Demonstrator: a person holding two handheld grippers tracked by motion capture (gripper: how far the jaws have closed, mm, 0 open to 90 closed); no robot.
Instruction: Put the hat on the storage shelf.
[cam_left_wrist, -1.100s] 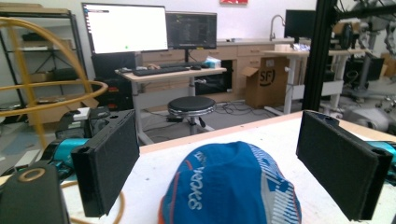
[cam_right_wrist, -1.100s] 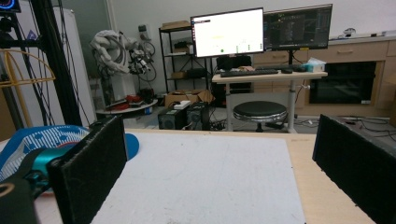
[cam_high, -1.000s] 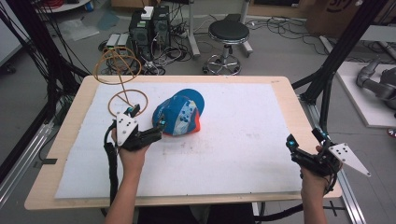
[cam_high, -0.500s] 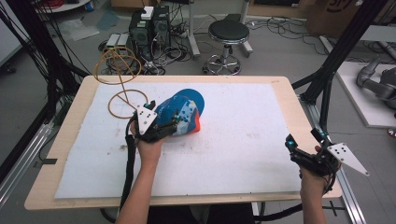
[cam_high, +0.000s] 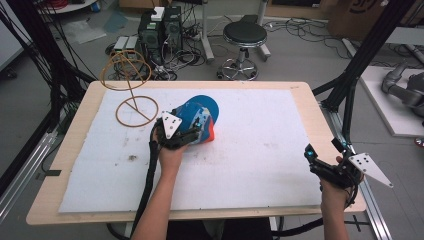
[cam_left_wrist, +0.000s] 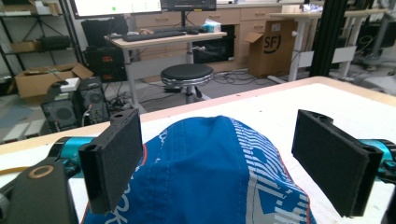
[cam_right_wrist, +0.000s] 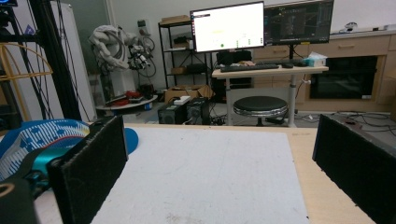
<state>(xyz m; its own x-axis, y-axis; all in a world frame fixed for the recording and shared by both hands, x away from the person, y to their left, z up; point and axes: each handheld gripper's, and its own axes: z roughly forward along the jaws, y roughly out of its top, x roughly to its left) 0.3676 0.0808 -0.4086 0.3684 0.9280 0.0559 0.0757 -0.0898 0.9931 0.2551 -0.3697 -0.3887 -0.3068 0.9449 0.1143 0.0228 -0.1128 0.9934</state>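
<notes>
A blue cap (cam_high: 202, 107) with white patterning and an orange edge lies on the white mat, left of centre. My left gripper (cam_high: 199, 131) is at the cap's near side, open. In the left gripper view the cap's crown (cam_left_wrist: 210, 172) sits between the two wide-spread jaws, neither pad pressing on it. My right gripper (cam_high: 325, 149) hovers open at the table's near right corner with nothing between its jaws. In the right gripper view the cap (cam_right_wrist: 42, 133) shows far off at the left.
A yellow wire stand (cam_high: 131, 92) rises from a ring base at the mat's far left, close behind the cap. The wooden table rim (cam_high: 310, 95) frames the mat. Black frame posts (cam_high: 350, 75) stand beside the table. A stool (cam_high: 244, 35) and computers are on the floor beyond.
My left gripper has moved right and forward from beside the cap until its open jaws straddle the cap's near side. The right gripper has stayed put.
</notes>
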